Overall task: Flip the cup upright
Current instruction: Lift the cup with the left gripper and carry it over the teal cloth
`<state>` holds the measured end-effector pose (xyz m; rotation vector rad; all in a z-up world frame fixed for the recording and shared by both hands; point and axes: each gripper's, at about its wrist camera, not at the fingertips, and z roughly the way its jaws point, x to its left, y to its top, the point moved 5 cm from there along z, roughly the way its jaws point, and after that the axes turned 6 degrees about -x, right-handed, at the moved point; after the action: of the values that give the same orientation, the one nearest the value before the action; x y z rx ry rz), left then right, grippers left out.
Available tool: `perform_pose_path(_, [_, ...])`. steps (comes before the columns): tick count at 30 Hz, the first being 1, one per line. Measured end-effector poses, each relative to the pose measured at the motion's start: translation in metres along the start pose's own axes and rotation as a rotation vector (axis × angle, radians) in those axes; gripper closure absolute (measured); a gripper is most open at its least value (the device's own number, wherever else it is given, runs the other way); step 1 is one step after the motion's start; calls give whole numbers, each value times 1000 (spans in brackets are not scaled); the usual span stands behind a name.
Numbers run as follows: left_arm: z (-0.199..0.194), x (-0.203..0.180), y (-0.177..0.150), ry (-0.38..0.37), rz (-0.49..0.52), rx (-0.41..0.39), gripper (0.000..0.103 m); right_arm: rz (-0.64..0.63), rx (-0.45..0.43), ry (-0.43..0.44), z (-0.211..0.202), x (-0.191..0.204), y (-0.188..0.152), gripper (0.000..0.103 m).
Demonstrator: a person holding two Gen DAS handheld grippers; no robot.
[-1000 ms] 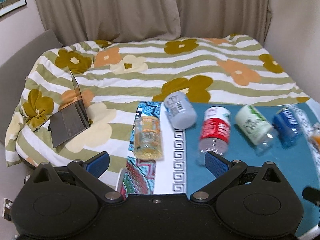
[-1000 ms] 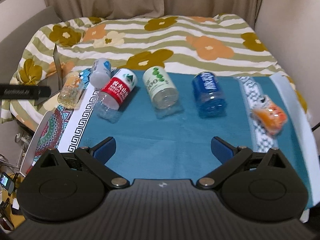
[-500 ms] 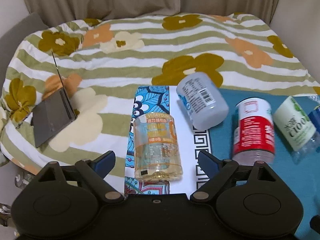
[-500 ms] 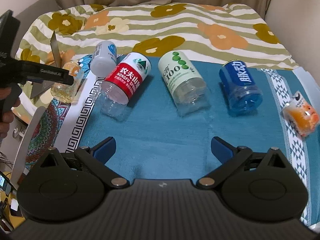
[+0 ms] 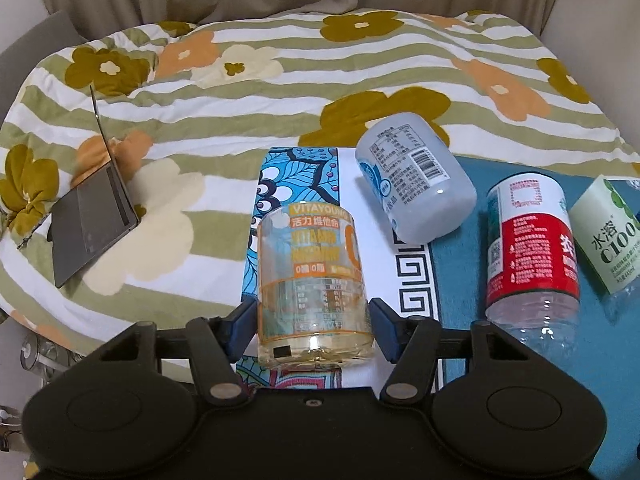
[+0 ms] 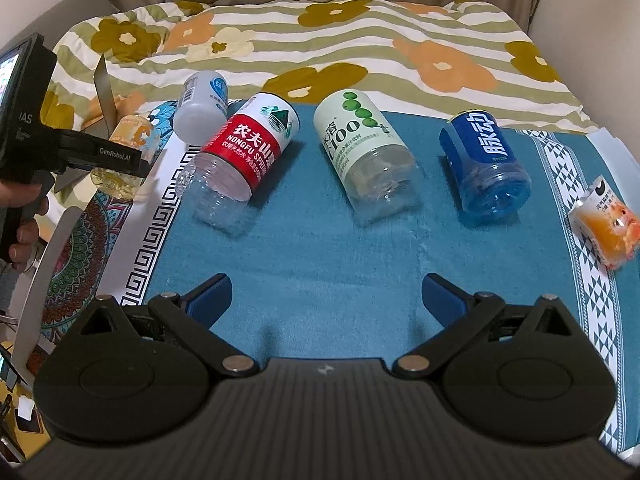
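Observation:
A clear yellow cup [image 5: 314,280] with an orange label lies on its side on the patterned cloth, its base toward the camera. My left gripper [image 5: 312,322] has a blue pad against each side of the cup's lower half and is shut on it. The right wrist view shows the same cup [image 6: 132,136] at the far left, under the left gripper's fingers [image 6: 116,156]. My right gripper [image 6: 326,300] hangs open above the teal mat [image 6: 320,248], with nothing between its fingers.
More cut-bottle cups lie on their sides in a row: pale grey [image 5: 416,188], red-labelled [image 6: 248,148], green-and-white [image 6: 360,140], blue [image 6: 486,168]. An orange snack packet [image 6: 608,228] sits at the mat's right edge. A half-open laptop [image 5: 88,216] rests on the floral duvet at left.
My left gripper moved forward and down to the yellow cup, and its fingers closed in from wide open onto the cup's sides. The right gripper drifted closer to the row of cups, still open.

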<state>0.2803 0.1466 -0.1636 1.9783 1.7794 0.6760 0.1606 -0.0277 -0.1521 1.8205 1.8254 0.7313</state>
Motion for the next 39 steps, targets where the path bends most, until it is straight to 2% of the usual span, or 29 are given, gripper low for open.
perform_pose_path(7, [-25, -4, -1, 2, -12, -34, 38, 6, -13, 11, -9, -4, 4, 0])
perform_pose_path(18, [-109, -39, -15, 0, -54, -112, 38, 13, -70, 22, -52, -35, 11, 0])
perform_pose_path(23, [-140, -72, -28, -20, -74, -124, 38, 22, -90, 18, -72, -62, 8, 0])
perform_pose_path(28, [-157, -116, -41, -53, -51, -121, 38, 37, -99, 12, -89, -93, 1, 0])
perform_pose_path(34, [-159, -169, -58, -110, -14, -96, 38, 57, -85, -6, -98, -133, -13, 0])
perform_pose_path(39, [-144, -212, -71, -146, 27, -60, 38, 72, -59, -20, -98, -162, -27, 0])
